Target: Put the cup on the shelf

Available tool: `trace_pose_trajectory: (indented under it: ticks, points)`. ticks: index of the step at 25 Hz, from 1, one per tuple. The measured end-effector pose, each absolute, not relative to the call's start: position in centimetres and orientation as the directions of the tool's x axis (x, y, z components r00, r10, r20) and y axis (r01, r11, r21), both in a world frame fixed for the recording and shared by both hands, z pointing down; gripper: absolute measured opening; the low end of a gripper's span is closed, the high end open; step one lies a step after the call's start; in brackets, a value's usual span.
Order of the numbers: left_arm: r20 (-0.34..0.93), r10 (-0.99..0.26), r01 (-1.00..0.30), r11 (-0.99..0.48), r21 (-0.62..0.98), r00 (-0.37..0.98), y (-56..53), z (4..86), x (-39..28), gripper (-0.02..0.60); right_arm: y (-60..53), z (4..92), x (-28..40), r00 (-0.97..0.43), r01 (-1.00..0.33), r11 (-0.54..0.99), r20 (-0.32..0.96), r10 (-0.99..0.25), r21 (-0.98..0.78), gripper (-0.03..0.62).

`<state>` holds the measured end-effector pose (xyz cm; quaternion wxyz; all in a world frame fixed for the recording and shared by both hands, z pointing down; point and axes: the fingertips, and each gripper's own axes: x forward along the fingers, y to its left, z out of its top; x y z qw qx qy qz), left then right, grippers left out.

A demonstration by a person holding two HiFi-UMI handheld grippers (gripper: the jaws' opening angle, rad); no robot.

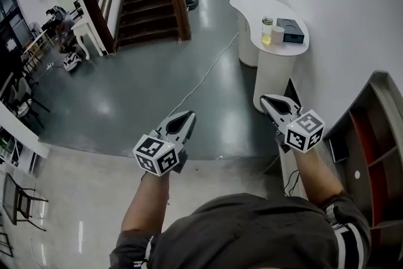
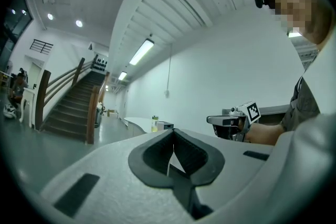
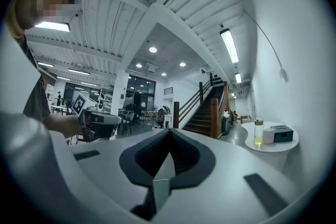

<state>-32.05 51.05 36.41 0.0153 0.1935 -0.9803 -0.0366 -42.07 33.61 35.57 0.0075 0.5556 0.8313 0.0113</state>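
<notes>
Cup [image 1: 278, 34] on white counter [image 1: 252, 9] beside bottle [image 1: 267, 30], well apart from shelf [image 1: 376, 97]. Left gripper [image 1: 186, 116], right gripper [image 1: 269, 99] both clenched, empty, held level above floor [image 1: 138, 91].

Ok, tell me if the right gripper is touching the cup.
Apart. The head view shows the right gripper held well short of the cup, which stands on the white table.

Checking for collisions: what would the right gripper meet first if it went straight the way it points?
The way looks free over the floor, probably up to the staircase; the table sits right of that line.
</notes>
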Motion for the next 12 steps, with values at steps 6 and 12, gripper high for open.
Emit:
trace_pose_trajectory:
  ticks: [6, 12]
  points:
    - [0.022, -0.411, -0.408, 0.910, 0.075, -0.911, 49.6, 36.5, -33.1, 0.006, 32.3, 35.7, -42.4, -0.404, 0.914, 0.403, 0.011, 0.915, 0.042, -0.009]
    - [0.026, -0.432, -0.429, 0.900, 0.073, -0.902, 48.4, 36.5, -33.8, 0.006, 31.5, 35.8, -42.6, -0.413, 0.909, 0.411, 0.020, 0.910, 0.074, -0.011]
